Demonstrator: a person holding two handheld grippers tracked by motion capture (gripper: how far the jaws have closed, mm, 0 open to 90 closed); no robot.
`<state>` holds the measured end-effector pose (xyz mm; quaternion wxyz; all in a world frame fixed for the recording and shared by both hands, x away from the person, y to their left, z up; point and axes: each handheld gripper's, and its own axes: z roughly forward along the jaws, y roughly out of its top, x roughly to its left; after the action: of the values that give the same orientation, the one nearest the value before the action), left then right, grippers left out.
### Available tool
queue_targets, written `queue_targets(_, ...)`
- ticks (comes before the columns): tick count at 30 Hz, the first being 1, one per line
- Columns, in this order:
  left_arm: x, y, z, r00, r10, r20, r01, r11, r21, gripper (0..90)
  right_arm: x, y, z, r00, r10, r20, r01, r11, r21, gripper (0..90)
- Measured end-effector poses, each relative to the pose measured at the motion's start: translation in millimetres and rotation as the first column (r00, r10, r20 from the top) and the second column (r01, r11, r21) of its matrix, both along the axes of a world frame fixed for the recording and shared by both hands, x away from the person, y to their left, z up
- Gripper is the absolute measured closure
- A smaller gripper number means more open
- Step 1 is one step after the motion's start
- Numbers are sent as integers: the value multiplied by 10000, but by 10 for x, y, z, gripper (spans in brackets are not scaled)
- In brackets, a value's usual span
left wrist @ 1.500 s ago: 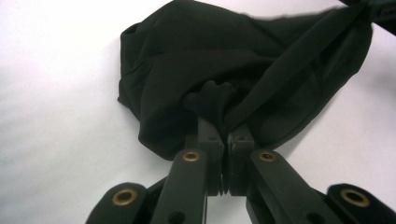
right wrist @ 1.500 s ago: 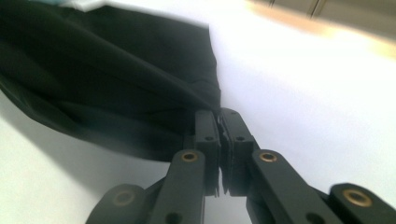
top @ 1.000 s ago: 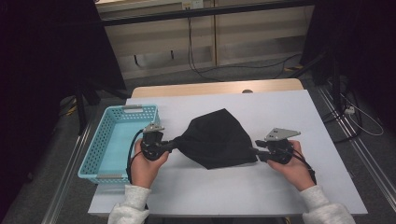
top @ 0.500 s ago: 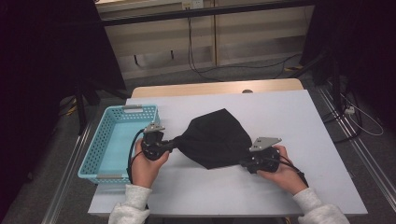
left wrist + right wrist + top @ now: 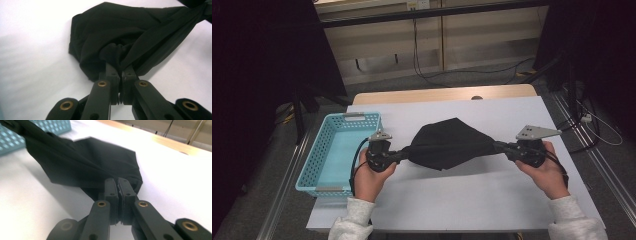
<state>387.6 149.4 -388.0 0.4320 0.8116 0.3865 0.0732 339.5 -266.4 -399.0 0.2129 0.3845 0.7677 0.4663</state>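
Between your two tools the black cloth [image 5: 447, 144] hangs stretched over the white table [image 5: 472, 200], blue basket [image 5: 337, 150] just left of the left tool [image 5: 399, 155]. Left tool: jaws pressed together on a bunched corner. Cloth: soft, light, limp; likely to sag and slip if loosely held, so grip gathered corners deep. Right tool [image 5: 504, 148]: jaws clamped on the opposite corner.

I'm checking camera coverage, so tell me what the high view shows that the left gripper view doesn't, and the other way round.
The high view alone takes in the light blue plastic basket, the person's hands and the right gripper at the cloth's far end. The left gripper view alone gives a close look at the left gripper, jaws closed on a bunched fold. Both share the black cloth, pulled taut, and the white table.
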Motion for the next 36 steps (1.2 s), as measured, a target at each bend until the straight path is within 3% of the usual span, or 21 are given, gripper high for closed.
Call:
queue_targets(4, 20, -19, -46, 9998, 40, 182, -44, 9998, 177, 866, 6, 11, -47, 9995, 7, -323, -7, 10000, 11, 867)
queue_targets(10, 46, -38, -115, 9997, 111, 220, -120, 9991, 398, 844, 84, 154, -316, 9940, 144, -1083, -230, 9967, -783, 864)
queue_targets(14, 45, -65, -155, 10000, 12, 95, -17, 9983, 579, 826, 106, 190, -384, 9923, 65, -1234, -192, 9946, -1022, 863)
queue_targets(20, 26, -116, -184, 9998, -120, 159, 108, 9974, 712, 780, 111, 75, -395, 9920, -334, -1218, 224, 9956, -909, 863)
queue_targets(27, 22, -132, -188, 9997, -236, 43, 233, 9986, 482, 747, 128, 11, -456, 9882, -545, -1429, 396, 9937, -1050, 863)
queue_targets(31, -5, -166, -217, 9962, -541, -685, 550, 9984, 125, 831, 119, 14, -453, 9882, -489, -1455, 341, 9942, -1019, 863)
queue_targets(34, -28, -207, -210, 9942, -755, -764, 748, 9971, -120, 828, 116, -4, -456, 9876, -577, -1462, 431, 9939, -1014, 863)
queue_targets(36, -32, -212, -192, 9956, -784, -513, 781, 9969, -75, 756, 116, -12, -468, 9868, -551, -1525, 403, 9943, -984, 863)
